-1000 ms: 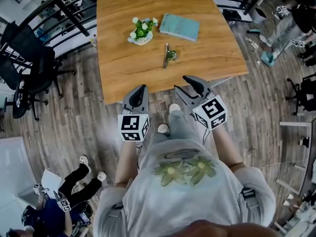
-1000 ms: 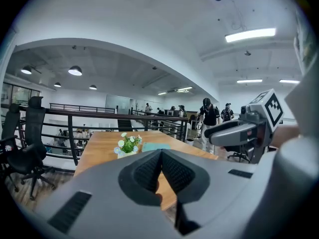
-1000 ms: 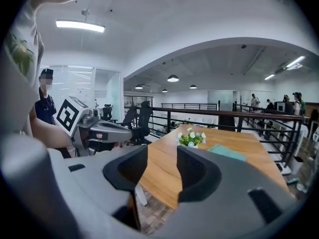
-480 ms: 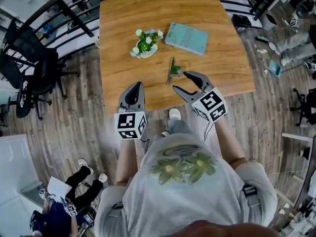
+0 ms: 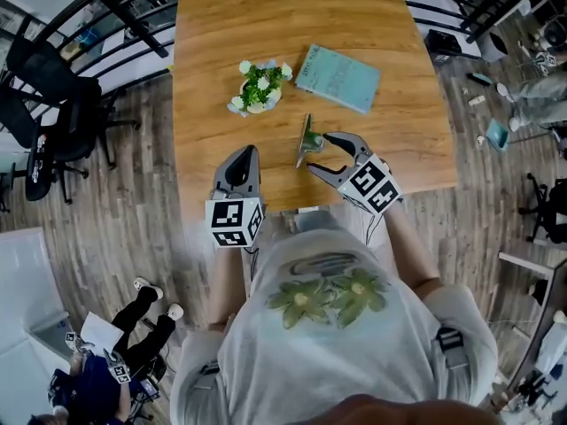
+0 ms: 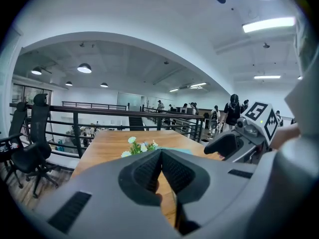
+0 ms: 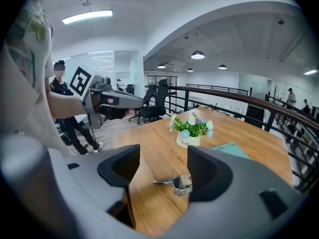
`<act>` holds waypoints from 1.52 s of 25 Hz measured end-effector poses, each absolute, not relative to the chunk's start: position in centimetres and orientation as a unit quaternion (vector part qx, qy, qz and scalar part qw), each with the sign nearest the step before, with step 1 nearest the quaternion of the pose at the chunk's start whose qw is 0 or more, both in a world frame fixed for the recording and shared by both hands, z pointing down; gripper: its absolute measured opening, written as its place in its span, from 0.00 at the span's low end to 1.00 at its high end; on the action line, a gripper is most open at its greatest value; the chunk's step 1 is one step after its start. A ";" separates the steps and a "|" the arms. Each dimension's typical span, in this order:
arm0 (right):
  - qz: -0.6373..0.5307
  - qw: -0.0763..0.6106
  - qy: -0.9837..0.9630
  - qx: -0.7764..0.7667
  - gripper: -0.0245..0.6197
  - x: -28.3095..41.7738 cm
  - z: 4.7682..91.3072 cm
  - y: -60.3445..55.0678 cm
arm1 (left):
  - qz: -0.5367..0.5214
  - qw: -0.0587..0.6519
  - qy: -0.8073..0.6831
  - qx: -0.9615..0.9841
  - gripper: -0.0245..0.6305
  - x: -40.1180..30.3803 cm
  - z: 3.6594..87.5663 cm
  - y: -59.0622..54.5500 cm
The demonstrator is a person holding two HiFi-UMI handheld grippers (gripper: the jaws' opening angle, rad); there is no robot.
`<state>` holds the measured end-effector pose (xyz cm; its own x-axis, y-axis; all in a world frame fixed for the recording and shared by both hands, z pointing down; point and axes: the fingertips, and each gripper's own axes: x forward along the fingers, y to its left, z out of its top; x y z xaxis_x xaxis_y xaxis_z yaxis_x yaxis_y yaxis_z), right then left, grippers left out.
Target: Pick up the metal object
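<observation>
Right gripper [image 5: 319, 152]: we had its jaws opening wide, the metal object [image 7: 177, 182] lying between them, not gripped.
Left gripper [image 5: 241, 162]: we kept it over the table's near edge, jaws together, empty.
Metal object: it lay flat on our wooden table [image 5: 213, 78], near the flower pot [image 5: 257, 87] and teal book [image 5: 337, 78].
</observation>
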<state>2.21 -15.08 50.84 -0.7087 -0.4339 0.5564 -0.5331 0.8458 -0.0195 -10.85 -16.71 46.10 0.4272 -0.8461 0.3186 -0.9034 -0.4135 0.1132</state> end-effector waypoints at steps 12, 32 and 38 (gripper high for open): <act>0.118 0.338 -0.916 0.184 0.49 2.0 58.3 -18.6 | 0.110 0.160 -0.562 0.804 0.06 -11.1 48.9 -20.7; 0.148 0.433 -0.878 0.142 0.51 2.2 68.5 -19.6 | 0.144 0.193 -0.542 0.805 0.06 -9.9 52.4 -23.8; 0.142 0.457 -0.868 0.135 0.51 2.3 70.3 -19.6 | 0.151 0.197 -0.536 0.807 0.06 -9.6 52.9 -23.9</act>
